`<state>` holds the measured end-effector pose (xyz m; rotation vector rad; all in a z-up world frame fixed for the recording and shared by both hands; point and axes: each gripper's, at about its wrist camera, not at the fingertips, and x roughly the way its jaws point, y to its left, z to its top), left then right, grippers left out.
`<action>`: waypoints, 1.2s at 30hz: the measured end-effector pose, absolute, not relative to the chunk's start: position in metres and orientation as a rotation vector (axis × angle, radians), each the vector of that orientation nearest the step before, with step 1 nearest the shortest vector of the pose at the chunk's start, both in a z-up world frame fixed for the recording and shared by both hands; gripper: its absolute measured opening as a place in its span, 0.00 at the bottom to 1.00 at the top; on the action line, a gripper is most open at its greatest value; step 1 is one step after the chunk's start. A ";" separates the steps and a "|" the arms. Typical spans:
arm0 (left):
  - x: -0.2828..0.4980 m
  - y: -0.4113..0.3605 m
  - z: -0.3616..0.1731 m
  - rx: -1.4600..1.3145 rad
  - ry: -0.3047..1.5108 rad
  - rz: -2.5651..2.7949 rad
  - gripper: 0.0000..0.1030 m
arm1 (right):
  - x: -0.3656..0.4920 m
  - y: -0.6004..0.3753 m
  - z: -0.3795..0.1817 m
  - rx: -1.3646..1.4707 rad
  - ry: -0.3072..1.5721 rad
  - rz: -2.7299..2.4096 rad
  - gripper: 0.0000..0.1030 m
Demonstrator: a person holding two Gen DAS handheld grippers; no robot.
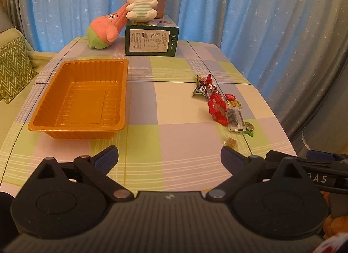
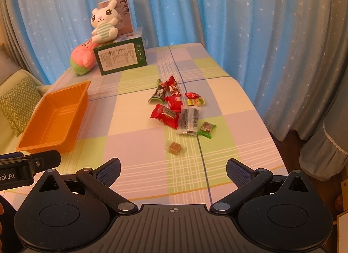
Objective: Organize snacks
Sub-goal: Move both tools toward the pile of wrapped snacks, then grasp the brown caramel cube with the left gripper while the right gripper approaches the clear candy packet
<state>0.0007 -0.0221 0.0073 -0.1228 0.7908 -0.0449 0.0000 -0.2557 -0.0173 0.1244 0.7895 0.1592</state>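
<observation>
Both grippers are hovering level above the near edge of the table, pointing forward across it and sitting side by side. The left gripper [image 1: 169,155] is showing its wide-spread black arms, with the right gripper's body peeking in at its right. The right gripper [image 2: 173,167] is likewise seeing the left one's black body at its left edge.

A checked cloth of green, lilac and cream squares [image 1: 174,92] is covering the table, and blue star-printed curtains [image 2: 239,13] are hanging behind it. A cushion with a green zigzag pattern [image 1: 13,68] is lying on a pale seat off to the left. At the far end, a white plush rabbit in a striped shirt [image 1: 142,0] is sitting on a dark green printed carton [image 1: 152,39], and a pink and green plush toy [image 1: 104,31] is leaning beside it.

The left gripper's jaws are standing fully apart, blue-padded fingertips [image 1: 108,157] gripping nothing and touching nothing. The right gripper's jaws are equally wide and empty.

The empty orange ribbed plastic tray [image 1: 78,98] is lying ahead and left of the left gripper. The scattered heap of wrapped snacks in red, green and clear packets [image 2: 180,109] is lying straight ahead of the right gripper, well apart from the tray. A single brown candy in clear wrap [image 2: 175,147] is resting nearest, just beyond the right gripper's fingertips
</observation>
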 end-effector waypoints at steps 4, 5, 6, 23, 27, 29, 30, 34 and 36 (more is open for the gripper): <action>0.001 -0.023 0.007 -0.123 0.791 -0.046 0.97 | 0.000 -0.256 -0.018 0.124 0.791 0.158 1.00; 0.001 -0.022 0.007 -0.124 0.791 -0.045 0.97 | 0.001 -0.256 -0.019 0.125 0.792 0.157 1.00; 0.001 -0.022 0.007 -0.124 0.791 -0.045 0.97 | 0.001 -0.257 -0.020 0.126 0.793 0.156 1.00; 0.001 -0.024 0.006 -0.123 0.793 -0.046 0.97 | 0.003 -0.258 -0.023 0.134 0.807 0.147 1.00; 0.001 -0.029 0.004 -0.121 0.796 -0.050 0.97 | 0.005 -0.259 -0.024 0.138 0.812 0.141 1.00; 0.002 -0.030 0.003 -0.121 0.798 -0.053 0.97 | 0.006 -0.260 -0.025 0.140 0.814 0.140 1.00; 0.003 -0.031 0.002 -0.120 0.799 -0.053 0.97 | 0.006 -0.261 -0.026 0.141 0.816 0.138 1.00; 0.007 -0.029 -0.001 -0.120 0.808 -0.061 0.97 | 0.008 -0.264 -0.029 0.150 0.822 0.130 1.00; 0.010 -0.030 -0.003 -0.117 0.813 -0.065 0.97 | 0.010 -0.266 -0.030 0.156 0.824 0.125 1.00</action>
